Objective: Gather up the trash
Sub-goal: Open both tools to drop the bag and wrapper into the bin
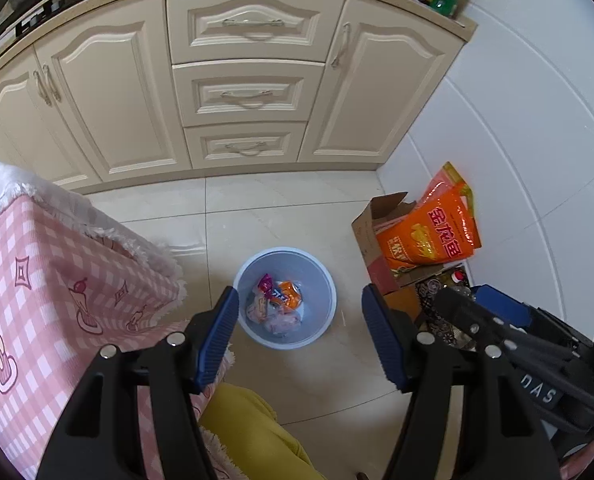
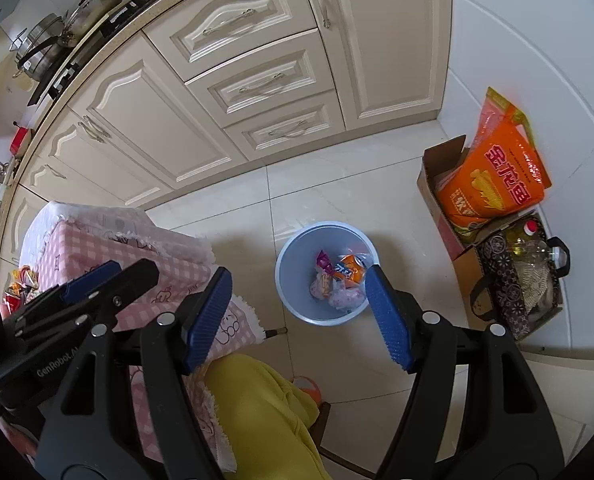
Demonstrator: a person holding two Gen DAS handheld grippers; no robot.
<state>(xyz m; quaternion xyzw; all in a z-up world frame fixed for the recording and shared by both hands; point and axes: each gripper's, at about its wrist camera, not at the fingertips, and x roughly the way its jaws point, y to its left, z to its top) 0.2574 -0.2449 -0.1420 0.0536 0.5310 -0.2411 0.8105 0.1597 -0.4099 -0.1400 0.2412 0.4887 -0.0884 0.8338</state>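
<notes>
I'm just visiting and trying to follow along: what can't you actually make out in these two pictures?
- Bin contents: wrappers overlap; the count is unclear in both views, and the right hand-held gripper covers the bin's edge.
- Tabletop: snack packets at the far left of the right view, half hidden by the left hand-held gripper.
- Box: the orange bag hides its inside.

both wrist views high, facing down, sharing bin (image 1: 285, 300) (image 2: 324, 276)

light: bright, even daylight | shadows: soft | glare: my floor tiles (image 2: 317, 196) shine faintly | edges: fisheye-bent, black corners | focus: sharp
</notes>
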